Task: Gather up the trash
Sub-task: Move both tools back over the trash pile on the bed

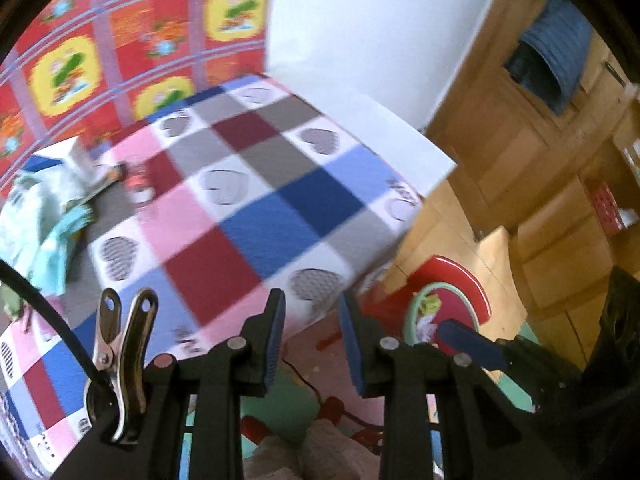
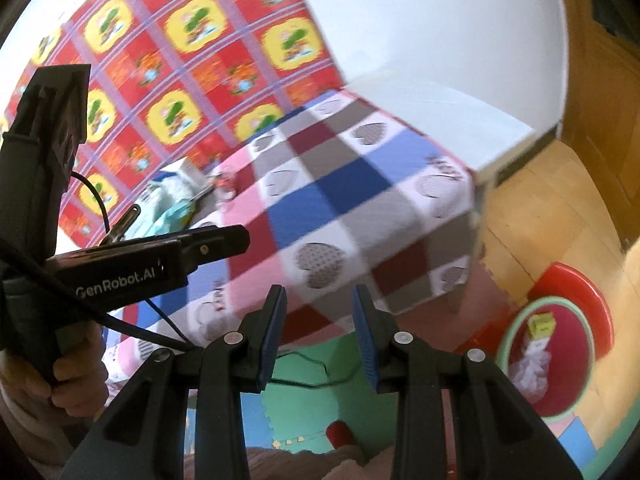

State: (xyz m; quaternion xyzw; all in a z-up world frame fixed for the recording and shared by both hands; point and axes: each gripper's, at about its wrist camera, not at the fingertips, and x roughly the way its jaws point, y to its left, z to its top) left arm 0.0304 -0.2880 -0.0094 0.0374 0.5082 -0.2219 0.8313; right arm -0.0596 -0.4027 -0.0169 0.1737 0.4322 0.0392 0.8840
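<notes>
My left claw (image 1: 312, 320) and right claw (image 2: 320, 320) are both wide and empty, so next I must reach the litter (image 1: 136, 184) far across the bed (image 1: 256, 200).

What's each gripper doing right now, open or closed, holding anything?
Left gripper: open, holding nothing.
Right gripper: open, holding nothing.
</notes>
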